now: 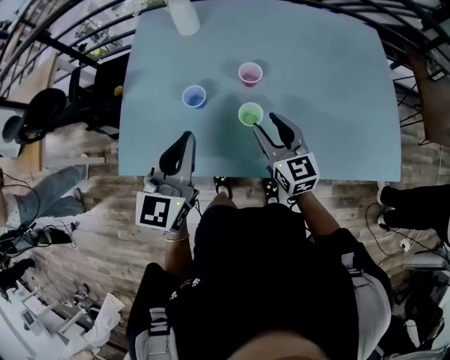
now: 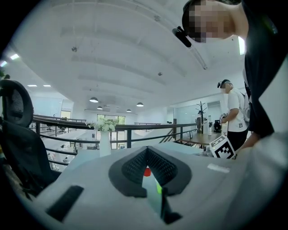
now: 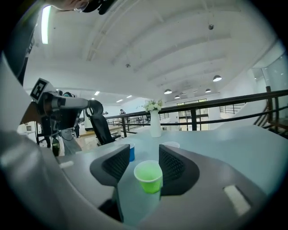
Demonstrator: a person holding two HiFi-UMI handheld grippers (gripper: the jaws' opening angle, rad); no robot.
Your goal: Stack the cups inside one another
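Count:
- Cups: 3, each standing alone, none nested. The blue cup (image 1: pixel 194 96) is on the left, the pink cup (image 1: pixel 249 74) is far right, and the green cup (image 1: pixel 250 113) is nearest, right of blue.
- Vase: 1, a white vase (image 1: pixel 183 15) at the far edge. It holds flowers, but the stems are too small to count.
- Table: 1, a pale blue table (image 1: pixel 337 84).
- Grippers: 2, the left gripper (image 1: pixel 185 137) and the right gripper (image 1: pixel 266 124), both at the near edge.
- Marker cubes (image 1: pixel 160 211): 2, one per gripper.
- Office chair (image 1: pixel 42 112): 1, black, left of the table.
- People: the wearer (image 1: pixel 274 281), plus 1 bystander (image 2: pixel 233 114) standing far right in the left gripper view.
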